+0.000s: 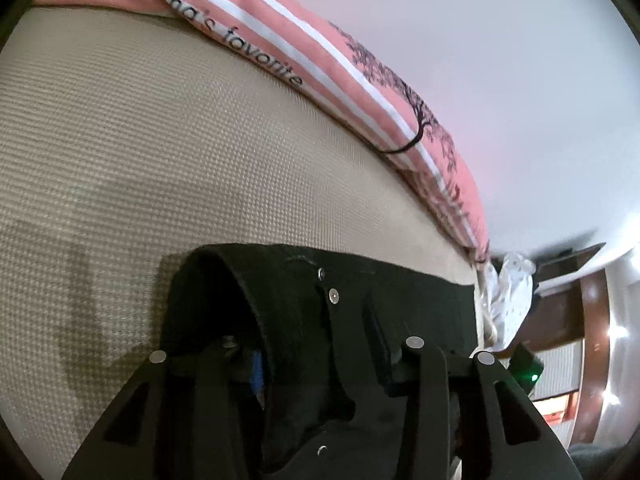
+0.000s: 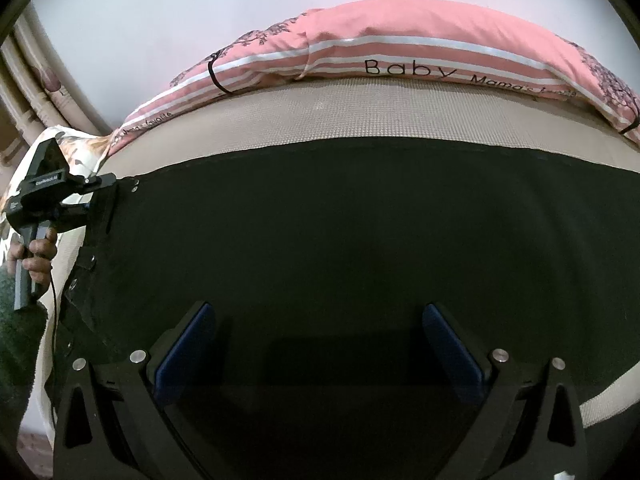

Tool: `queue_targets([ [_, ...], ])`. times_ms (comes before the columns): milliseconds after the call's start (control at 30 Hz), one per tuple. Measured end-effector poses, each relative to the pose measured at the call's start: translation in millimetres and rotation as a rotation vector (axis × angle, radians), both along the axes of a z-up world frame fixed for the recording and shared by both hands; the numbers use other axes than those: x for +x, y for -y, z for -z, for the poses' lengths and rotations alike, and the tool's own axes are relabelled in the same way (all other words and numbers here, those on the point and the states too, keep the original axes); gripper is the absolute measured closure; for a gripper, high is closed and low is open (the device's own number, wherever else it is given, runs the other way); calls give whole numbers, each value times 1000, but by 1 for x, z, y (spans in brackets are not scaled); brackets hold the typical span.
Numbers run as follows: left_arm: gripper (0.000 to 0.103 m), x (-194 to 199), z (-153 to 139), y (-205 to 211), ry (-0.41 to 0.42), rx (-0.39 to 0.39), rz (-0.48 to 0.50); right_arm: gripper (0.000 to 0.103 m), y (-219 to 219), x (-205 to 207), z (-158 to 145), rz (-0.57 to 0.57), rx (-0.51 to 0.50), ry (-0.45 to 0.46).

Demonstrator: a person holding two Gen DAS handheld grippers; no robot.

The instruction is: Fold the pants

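left gripper (image 1: 320,344): at the waistband end of the black pants (image 2: 340,240); jaws partly closed with a waistband fold between them, but contact of the blue pads is hidden by cloth, so a grip cannot be confirmed.
person's hand (image 2: 38,254): at 9 o'clock in the right wrist view, holding the left tool's handle.
pants, position: spread flat across the beige mat (image 1: 160,140), waistband at 9 o'clock, legs running off toward 3 o'clock.
right gripper (image 2: 320,352): jaws spread wide over the dark cloth, nothing pinched.
progress: judged early; pants lie laid out, no finished fold visible.
remaining: the folds themselves.
pink pillow (image 2: 400,52): along the far edge, 12 o'clock.
hidden: leg hems cut off; creases unreadable in the black fabric.
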State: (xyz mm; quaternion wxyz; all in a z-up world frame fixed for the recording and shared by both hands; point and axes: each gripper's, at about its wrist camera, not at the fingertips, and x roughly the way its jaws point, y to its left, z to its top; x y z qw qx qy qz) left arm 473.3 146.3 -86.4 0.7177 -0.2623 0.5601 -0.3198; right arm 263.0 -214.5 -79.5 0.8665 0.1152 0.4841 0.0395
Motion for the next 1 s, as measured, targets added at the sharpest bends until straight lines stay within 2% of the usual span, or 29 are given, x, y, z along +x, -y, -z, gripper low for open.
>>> queue_targets([
  [167, 66, 1, 3, 3, 3, -3, 2, 0, 1, 3, -1, -8, 1, 4],
  [300, 66, 12, 10, 1, -34, -41, -82, 0, 2, 6, 0, -21, -4, 3],
  [433, 67, 8, 8, 8, -1, -16, -122, 0, 5, 13, -2, -39, -3, -12],
  [500, 79, 4, 4, 8, 21, 15, -132, 0, 7, 21, -4, -78, 5, -25],
  [533, 88, 3, 3, 7, 27, 28, -136, 0, 8, 24, -4, -91, -3, -34],
  [567, 92, 1, 0, 5, 36, 30, -140, 0, 9, 30, -6, -96, -30, -41],
  [667, 93, -12, -17, -1, 101, -37, -148, 0, 11, 44, -16, -187, -40, -25],
  [733, 93, -23, -32, -1, 160, -62, -142, 0, 11, 57, -26, -262, -84, 6],
  [900, 93, -47, -61, 8, 257, -61, -98, 0, 6, 95, -36, -444, -141, 8],
  [1000, 93, -53, -70, 10, 280, -61, -85, 0, 3, 116, -35, -529, -148, -34],
])
